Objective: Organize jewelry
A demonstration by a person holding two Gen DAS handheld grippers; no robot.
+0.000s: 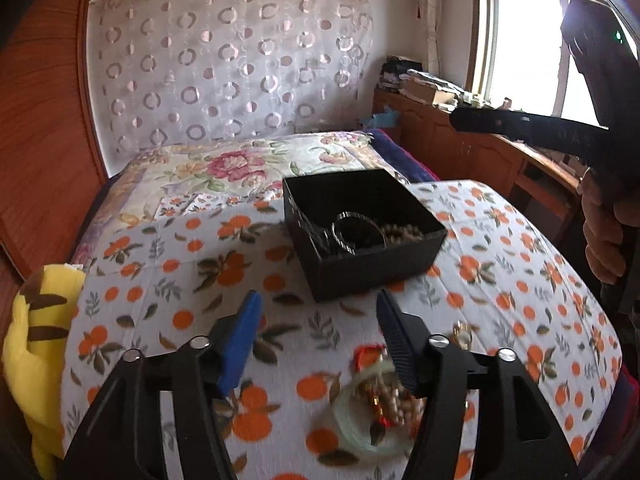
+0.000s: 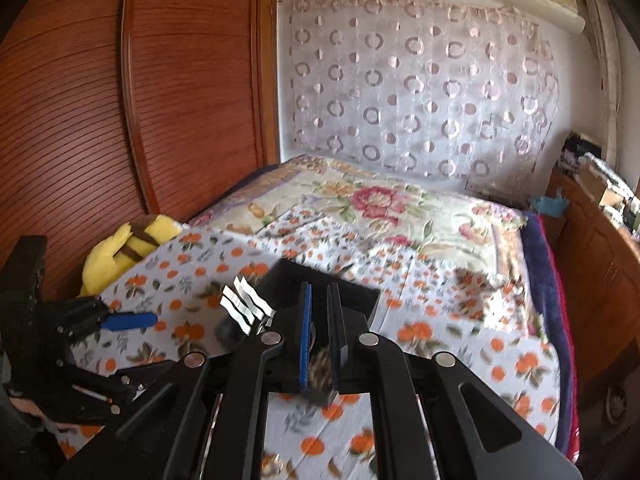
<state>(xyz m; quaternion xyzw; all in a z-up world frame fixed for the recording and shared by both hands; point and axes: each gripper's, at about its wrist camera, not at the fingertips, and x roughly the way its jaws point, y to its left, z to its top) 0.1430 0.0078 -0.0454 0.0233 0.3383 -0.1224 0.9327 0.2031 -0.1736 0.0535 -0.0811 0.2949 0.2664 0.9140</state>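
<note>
A black open box (image 1: 360, 232) stands on the orange-print bedspread (image 1: 192, 280); a dark bangle (image 1: 352, 228) and a beaded string (image 1: 404, 232) lie inside. My left gripper (image 1: 316, 308) is open, just short of the box, above a pile of jewelry (image 1: 380, 396): a pale green bangle, beads and a red piece. A small gold piece (image 1: 462, 332) lies to its right. My right gripper (image 2: 320, 312) is nearly closed on a blurred beaded piece (image 2: 320, 372), above the box (image 2: 360, 296). The left gripper (image 2: 128, 320) shows at the left of the right wrist view.
A yellow plush toy (image 1: 36, 344) lies at the bed's left edge, by a wooden wardrobe (image 2: 120, 120). A floral blanket (image 1: 248, 168) covers the far bed. A wooden cabinet (image 1: 472, 148) with clutter stands under the window on the right.
</note>
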